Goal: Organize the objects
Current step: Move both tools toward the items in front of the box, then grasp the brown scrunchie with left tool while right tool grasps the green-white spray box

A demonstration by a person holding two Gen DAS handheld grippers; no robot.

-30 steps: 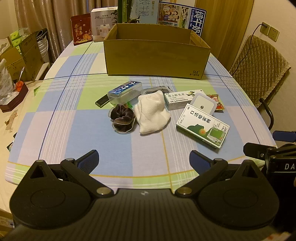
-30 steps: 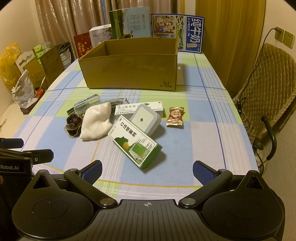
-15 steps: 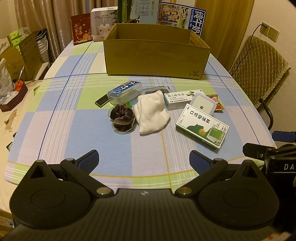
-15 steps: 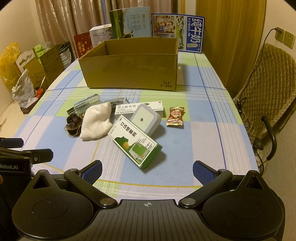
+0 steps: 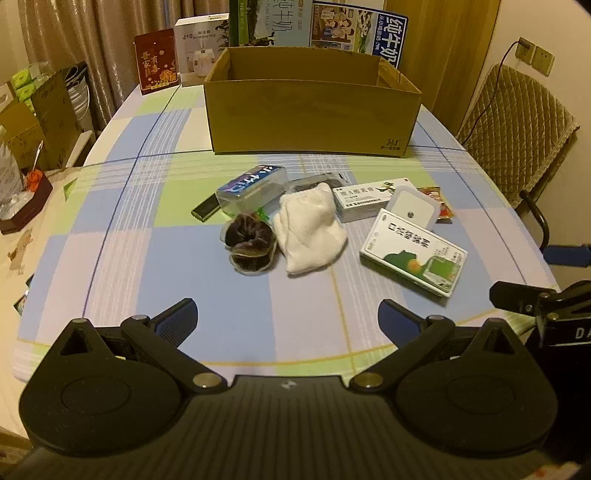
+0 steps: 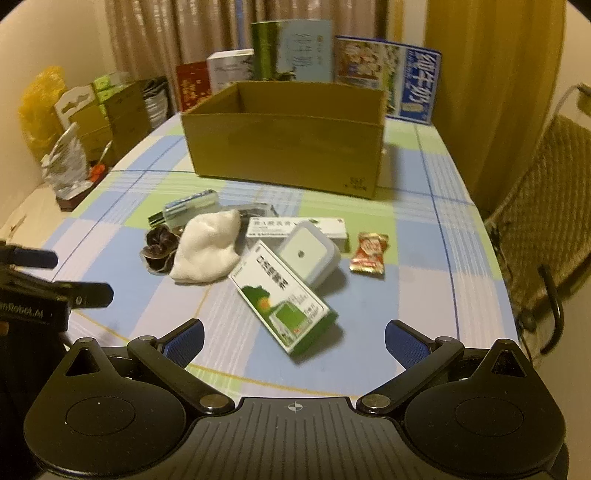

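Observation:
Loose objects lie mid-table before an open cardboard box (image 5: 310,107) (image 6: 284,151): a green-and-white medicine box (image 5: 413,251) (image 6: 282,299), a white square case (image 5: 413,210) (image 6: 308,254), a long white carton (image 5: 364,197), a white sock (image 5: 310,229) (image 6: 207,251), a dark scrunchie (image 5: 249,245) (image 6: 159,249), a clear case with a blue label (image 5: 253,186) and a red snack packet (image 6: 368,253). My left gripper (image 5: 286,317) stands open near the table's front edge, holding nothing. My right gripper (image 6: 293,338) is open just short of the medicine box.
Printed cartons (image 5: 354,29) stand behind the cardboard box. A quilted chair (image 5: 517,125) sits at the table's right side. Boxes and bags (image 6: 85,114) crowd the floor at left. Bare checked tablecloth (image 5: 155,258) stretches left of the pile.
My right gripper has moved forward and tilted toward the pile, so the medicine box sits closer between its fingers. The left gripper has barely moved.

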